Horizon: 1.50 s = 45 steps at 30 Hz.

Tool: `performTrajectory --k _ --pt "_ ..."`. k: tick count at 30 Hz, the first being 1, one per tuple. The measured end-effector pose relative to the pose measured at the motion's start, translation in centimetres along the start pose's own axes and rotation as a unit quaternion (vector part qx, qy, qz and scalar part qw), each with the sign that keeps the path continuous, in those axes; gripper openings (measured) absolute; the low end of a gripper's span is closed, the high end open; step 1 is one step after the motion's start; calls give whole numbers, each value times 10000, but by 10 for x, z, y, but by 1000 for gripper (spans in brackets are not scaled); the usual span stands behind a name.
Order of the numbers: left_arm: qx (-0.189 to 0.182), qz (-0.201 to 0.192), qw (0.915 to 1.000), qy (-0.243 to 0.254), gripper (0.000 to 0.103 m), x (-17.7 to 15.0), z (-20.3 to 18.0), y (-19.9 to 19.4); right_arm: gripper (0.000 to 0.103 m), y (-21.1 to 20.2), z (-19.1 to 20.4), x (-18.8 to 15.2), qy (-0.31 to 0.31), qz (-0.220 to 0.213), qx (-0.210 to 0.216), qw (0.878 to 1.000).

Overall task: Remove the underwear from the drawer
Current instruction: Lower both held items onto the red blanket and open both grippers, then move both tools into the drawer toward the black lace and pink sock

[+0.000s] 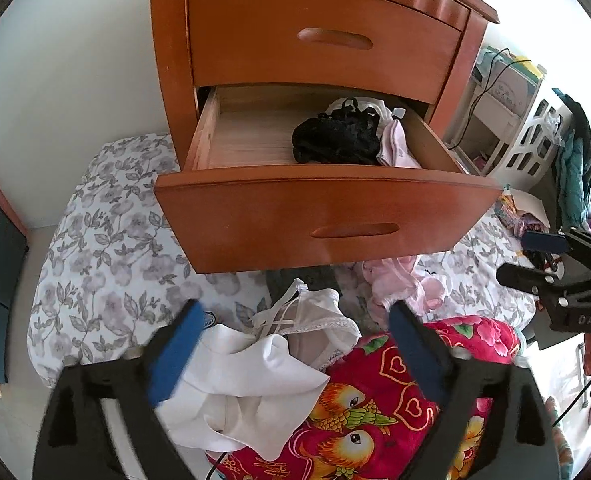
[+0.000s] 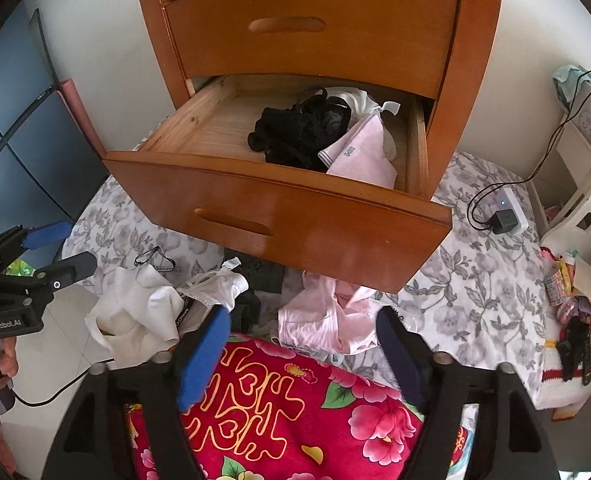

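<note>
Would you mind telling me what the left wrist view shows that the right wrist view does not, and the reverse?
Only the left wrist view shows the parrot print on the red blanket and hanging clothes at the far right. Only the right wrist view shows the black charger in a white power strip and the blue cabinet at left. Both show the open lower drawer holding black underwear and a pink piece, the white clothes dropped below, and both tools, the left tool and right tool, open and empty.
</note>
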<state>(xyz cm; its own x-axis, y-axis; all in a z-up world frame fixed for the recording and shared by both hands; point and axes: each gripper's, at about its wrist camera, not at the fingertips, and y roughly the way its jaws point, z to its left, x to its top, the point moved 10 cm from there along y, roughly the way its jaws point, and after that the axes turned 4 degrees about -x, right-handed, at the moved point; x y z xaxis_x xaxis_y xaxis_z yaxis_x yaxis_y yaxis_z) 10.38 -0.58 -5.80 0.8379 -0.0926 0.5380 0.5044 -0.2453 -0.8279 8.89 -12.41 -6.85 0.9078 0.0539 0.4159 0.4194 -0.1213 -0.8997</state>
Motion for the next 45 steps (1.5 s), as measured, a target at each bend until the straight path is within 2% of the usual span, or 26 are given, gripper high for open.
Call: performTrajectory --k 3,5,18,23,30,35,38,45 --pt "17 -12 10000 -43 97 0 1 0 93 0 1 -1 -33 -6 4 10000" --pt "28 -34 10000 -62 98 0 2 0 103 1 2 -1 -56 -7 -2 10000" --pt "-20 -22 9999 -110 98 2 1 1 103 4 -2 -2 56 -19 60 10000" --pt "-103 -99 9998 -162 98 12 2 2 103 4 -3 0 71 -24 121 9999" --pt "-333 -475 9981 -185 98 50 3 -7 103 -4 -7 23 91 -185 217 9996" --pt "-412 -755 9963 -21 98 87 3 -17 103 -17 -8 56 124 -463 338 9983" --pt "-593 -782 9951 -75 98 107 5 -19 103 -20 -11 76 165 -592 372 9974" --pt "-413 -648 9970 -110 98 149 4 1 103 -7 -26 118 306 -677 363 9966"
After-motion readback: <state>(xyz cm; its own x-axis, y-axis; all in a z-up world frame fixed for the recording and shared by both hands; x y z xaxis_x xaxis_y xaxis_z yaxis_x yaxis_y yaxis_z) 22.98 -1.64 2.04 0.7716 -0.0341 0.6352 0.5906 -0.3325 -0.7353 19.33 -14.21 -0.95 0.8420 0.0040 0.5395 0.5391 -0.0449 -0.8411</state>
